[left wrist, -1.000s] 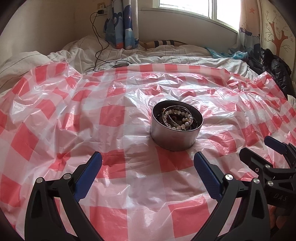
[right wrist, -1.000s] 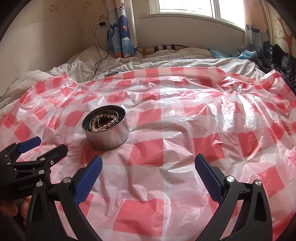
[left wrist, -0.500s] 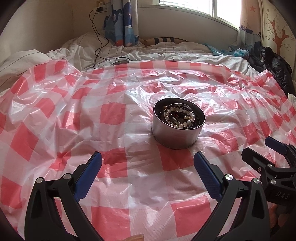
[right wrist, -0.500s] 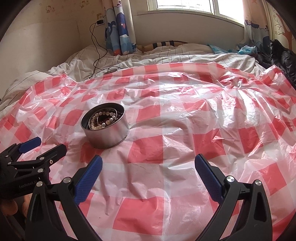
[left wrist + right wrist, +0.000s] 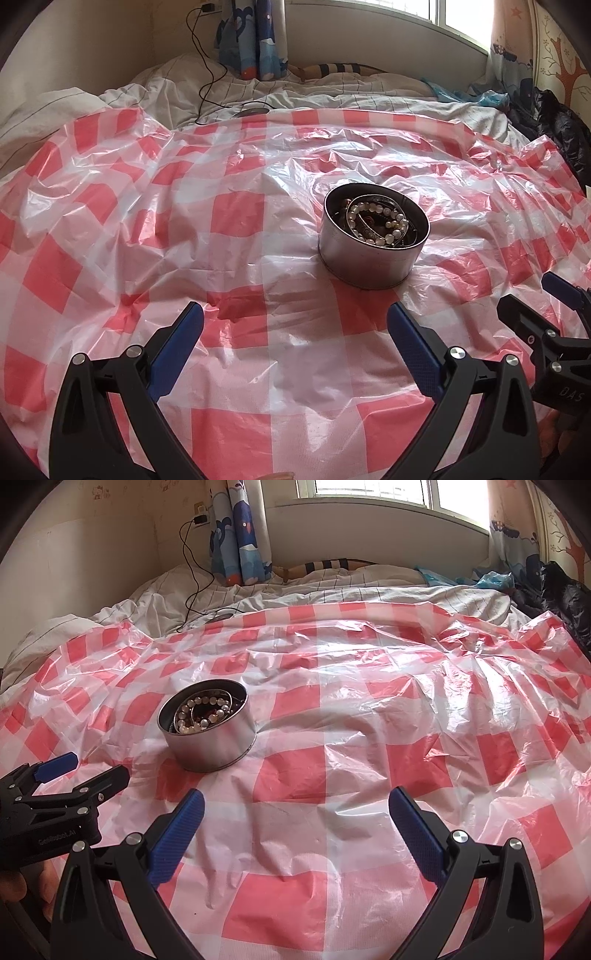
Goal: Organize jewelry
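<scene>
A round metal tin (image 5: 369, 258) (image 5: 210, 746) stands on the red-and-white checked plastic sheet (image 5: 240, 240) (image 5: 369, 720). Inside it lies a pearl bead bracelet (image 5: 376, 225) (image 5: 201, 716) on top of darker jewelry that I cannot make out. My left gripper (image 5: 295, 325) is open and empty, just short of the tin, which sits ahead and a little right of it. My right gripper (image 5: 295, 808) is open and empty too, with the tin ahead to its left. Each gripper shows at the edge of the other's view: the right gripper (image 5: 532, 299), the left gripper (image 5: 96, 768).
The sheet covers a bed with rumpled white bedding (image 5: 332, 587) behind it. A black charger cable (image 5: 207, 77) runs from the wall onto the bedding. Dark clothing (image 5: 561, 122) is piled at the far right. A window and patterned curtain (image 5: 240, 531) stand at the back.
Both grippers have eased back and tilted slightly, so the tin sits a bit lower in the left view. Nothing was grasped; the tin and bracelet have not moved.
</scene>
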{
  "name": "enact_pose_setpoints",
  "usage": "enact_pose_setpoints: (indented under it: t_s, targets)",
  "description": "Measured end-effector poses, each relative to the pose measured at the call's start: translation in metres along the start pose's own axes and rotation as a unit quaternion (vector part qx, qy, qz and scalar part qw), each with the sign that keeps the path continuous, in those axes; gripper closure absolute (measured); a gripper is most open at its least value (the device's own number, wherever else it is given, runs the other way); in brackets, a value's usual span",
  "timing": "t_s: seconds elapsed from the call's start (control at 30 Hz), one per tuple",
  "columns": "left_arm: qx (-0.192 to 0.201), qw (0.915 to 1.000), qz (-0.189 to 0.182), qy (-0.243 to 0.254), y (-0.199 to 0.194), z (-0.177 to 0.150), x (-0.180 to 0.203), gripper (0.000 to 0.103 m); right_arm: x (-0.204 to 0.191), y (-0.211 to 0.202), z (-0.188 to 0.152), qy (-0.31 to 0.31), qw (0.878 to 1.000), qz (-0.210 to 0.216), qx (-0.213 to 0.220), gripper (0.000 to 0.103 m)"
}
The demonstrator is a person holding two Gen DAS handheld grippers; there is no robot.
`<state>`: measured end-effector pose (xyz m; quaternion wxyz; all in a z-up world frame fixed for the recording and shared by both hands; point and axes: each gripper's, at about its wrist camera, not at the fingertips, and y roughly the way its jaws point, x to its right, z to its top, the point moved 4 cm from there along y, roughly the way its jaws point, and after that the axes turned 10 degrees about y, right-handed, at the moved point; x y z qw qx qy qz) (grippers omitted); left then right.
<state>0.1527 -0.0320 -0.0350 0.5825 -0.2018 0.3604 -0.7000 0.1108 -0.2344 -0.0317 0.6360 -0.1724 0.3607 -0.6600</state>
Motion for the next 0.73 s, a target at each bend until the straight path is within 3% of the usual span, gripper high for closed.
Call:
enact_pose_setpoints:
  t_s: [0.17,0.37,0.6,0.73]
  targets:
    - [-0.01,0.9997,0.021,0.002,0.002,-0.004,0.0,0.008,0.0,0.003,-0.001,-0.002,1.0,-0.001,-0.004,0.007]
    - [0.027,0.9996,0.008,-0.007,-0.01,-0.001,-0.004,0.008,0.001,0.004,-0.001,-0.002,1.0,0.0,-0.005,0.007]
    - [-0.028,0.9996,-0.004,0.004,0.008,-0.006,0.004,0.008,0.001,0.005,-0.001,0.0,1.0,0.0,-0.004,0.007]
    - [-0.029,0.9995,-0.014,0.002,0.009,-0.008,0.006,0.008,0.001,0.005,-0.001,-0.001,1.0,0.0,-0.006,0.007]
